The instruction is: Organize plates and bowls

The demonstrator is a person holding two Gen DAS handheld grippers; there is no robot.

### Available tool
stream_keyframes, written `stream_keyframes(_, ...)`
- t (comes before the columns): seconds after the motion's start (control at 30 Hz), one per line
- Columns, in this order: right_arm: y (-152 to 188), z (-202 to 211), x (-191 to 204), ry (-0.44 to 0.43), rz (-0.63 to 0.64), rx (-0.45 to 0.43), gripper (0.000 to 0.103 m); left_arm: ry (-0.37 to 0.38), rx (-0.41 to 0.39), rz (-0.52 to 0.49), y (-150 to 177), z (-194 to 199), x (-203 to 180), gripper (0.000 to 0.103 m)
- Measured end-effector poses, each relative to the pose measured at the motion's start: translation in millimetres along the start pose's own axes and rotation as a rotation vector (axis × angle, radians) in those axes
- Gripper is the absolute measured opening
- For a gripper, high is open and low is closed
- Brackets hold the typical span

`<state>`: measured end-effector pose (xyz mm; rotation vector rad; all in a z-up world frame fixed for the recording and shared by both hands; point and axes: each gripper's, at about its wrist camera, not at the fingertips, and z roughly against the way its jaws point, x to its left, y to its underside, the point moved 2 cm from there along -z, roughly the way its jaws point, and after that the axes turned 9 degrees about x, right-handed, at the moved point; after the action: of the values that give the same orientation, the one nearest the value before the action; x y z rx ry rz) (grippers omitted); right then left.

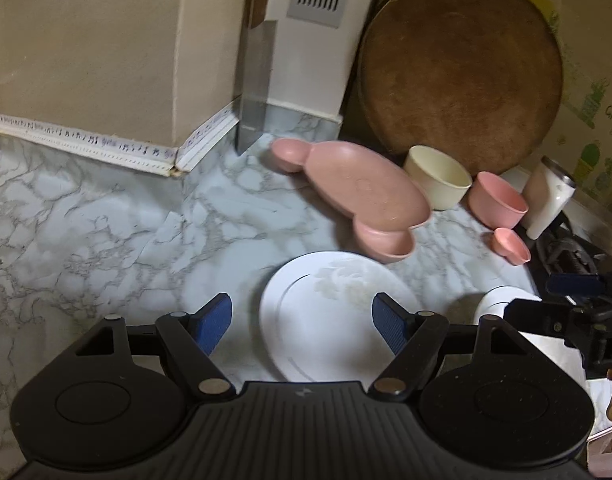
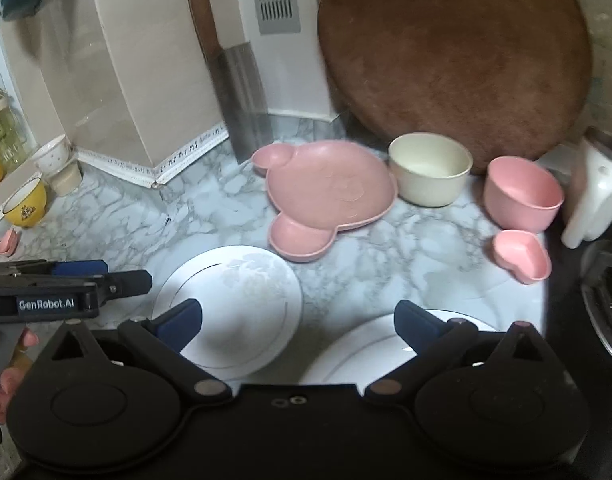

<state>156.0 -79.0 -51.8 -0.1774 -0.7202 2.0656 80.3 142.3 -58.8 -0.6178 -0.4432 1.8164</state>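
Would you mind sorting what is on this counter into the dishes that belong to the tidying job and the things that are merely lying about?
Belonging to the job:
- two white plates
- pink mouse-shaped plate
- cream bowl
- pink bowl
- small pink heart dish

Just lying about:
- round wooden board
- cleaver
- white bottle
- yellow cup

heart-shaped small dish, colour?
Pink. The heart-shaped dish shows best in the right wrist view.
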Motion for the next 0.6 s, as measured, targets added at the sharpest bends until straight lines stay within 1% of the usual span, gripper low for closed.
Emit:
stream_keyframes(0.13,-9.1,-21.5,1.7,-0.025,-0.042,0.054,0.1,0.013,0.031,0.013,-0.2,-12.4,13.3,0.077)
stream_keyframes(0.27,-14.4,-42.4,3.1,-0.028,-0.056,0.093,0.095,0.031,0.061,0.02,-0.5,-25.9,21.9,0.077)
stream_keyframes(0.37,-16.5,-56.7,2.3,-0.025,-0.075,0.124,0.093,0.047,0.093,0.046,-0.5,-38.4,30.1,0.077)
stream_keyframes(0.43,-18.6,-64.3,2.1,-0.02,-0.083,0.142,0.087,0.049,0.117,0.067,-0.4,-46.0,36.2,0.076)
stream_keyframes(0.47,-19.7,-67.3,1.9,-0.024,-0.085,0.148,0.086,0.057,0.128,0.075,-0.5,-49.3,38.6,0.076)
stream_keyframes(0.6,-23.6,-78.5,-1.6,-0.041,-0.111,0.176,0.074,0.085,0.146,0.087,-2.8,-57.2,42.9,0.076)
